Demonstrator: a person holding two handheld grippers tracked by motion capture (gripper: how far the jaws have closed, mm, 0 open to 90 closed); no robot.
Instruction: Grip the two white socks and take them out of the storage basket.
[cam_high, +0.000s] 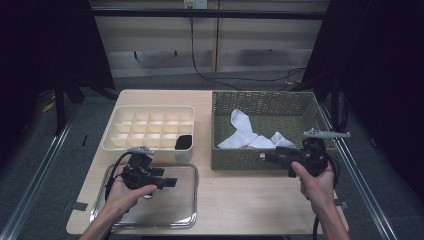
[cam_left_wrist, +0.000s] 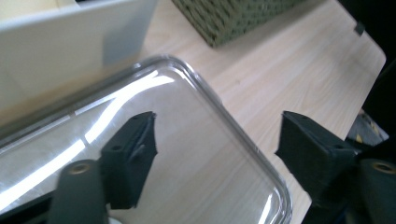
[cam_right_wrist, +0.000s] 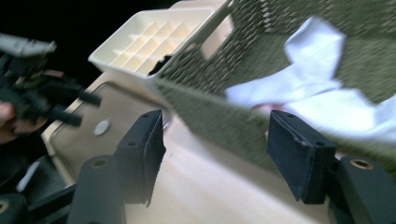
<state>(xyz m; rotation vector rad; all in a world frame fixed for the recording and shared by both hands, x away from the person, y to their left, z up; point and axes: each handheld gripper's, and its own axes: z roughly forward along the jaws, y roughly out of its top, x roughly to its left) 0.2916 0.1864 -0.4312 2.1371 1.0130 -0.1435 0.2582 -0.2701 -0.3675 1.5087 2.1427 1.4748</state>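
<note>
Left tongs (cam_high: 172, 181): one, over the steel tray, jaws apart, nothing between them.
Steel tray (cam_high: 185, 210): one, at the bench's near left; the hand and tongs cover its left part; a small round disc (cam_right_wrist: 102, 127) lies on it, too small to identify.
Divider box (cam_high: 150, 117): one, cream, just behind the tray, split into many small cells; the count cannot be told exactly.
Dark item (cam_high: 184, 142): one, in the box's near right cell; what it is cannot be made out.
Bench (cam_high: 235, 200): one, light wood; its near edge is cut off.
Woven basket (cam_high: 260, 102): one, olive green, right of the box.
White cloths (cam_high: 245, 131): inside the basket, bunched together; their number is unclear, and the near wall hides their lower parts.
Right tongs (cam_high: 263, 155): one, at the basket's near wall, jaws apart, nothing between them; blurred in the right gripper view.
</note>
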